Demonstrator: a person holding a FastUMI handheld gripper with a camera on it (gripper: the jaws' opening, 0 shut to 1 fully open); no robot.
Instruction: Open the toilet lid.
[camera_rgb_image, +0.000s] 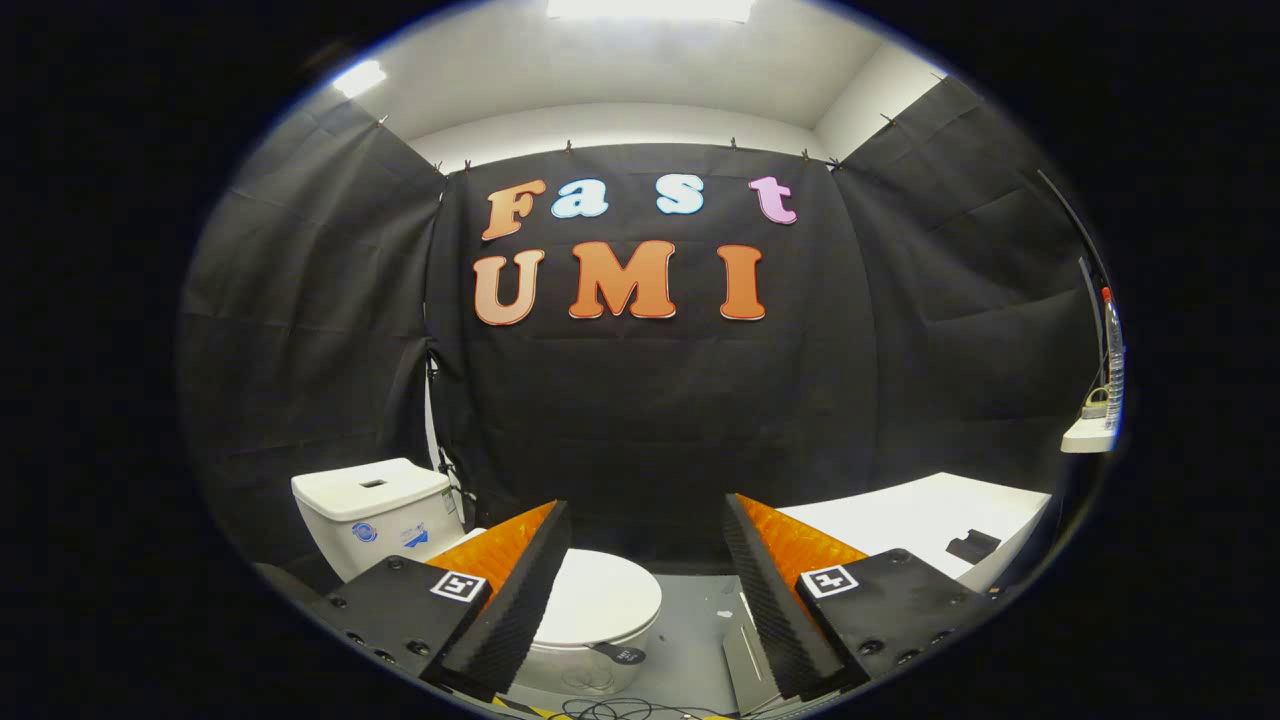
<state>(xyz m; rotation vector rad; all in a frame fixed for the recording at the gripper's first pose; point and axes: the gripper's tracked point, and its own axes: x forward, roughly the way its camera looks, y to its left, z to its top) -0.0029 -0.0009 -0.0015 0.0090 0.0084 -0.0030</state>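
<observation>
The toilet lid was still down, so nothing was done yet. It lay below and ahead of the claw, whose fingers stood wide apart, holding nothing.

Gripper, lower part of frame: two jaws, one at lower left, one at lower right, standing apart with nothing between them. Each jaw is a long wedge narrowing toward its tip. Inner faces carry finely ribbed, sawtooth-textured padding; outer faces show a ridged surface as well. Each jaw is mounted on a flat, matte black block with rounded corners. Several round screw heads sit along the block edges. One square black-and-white fiducial marker on the left block, a matching marker on the right block.
</observation>
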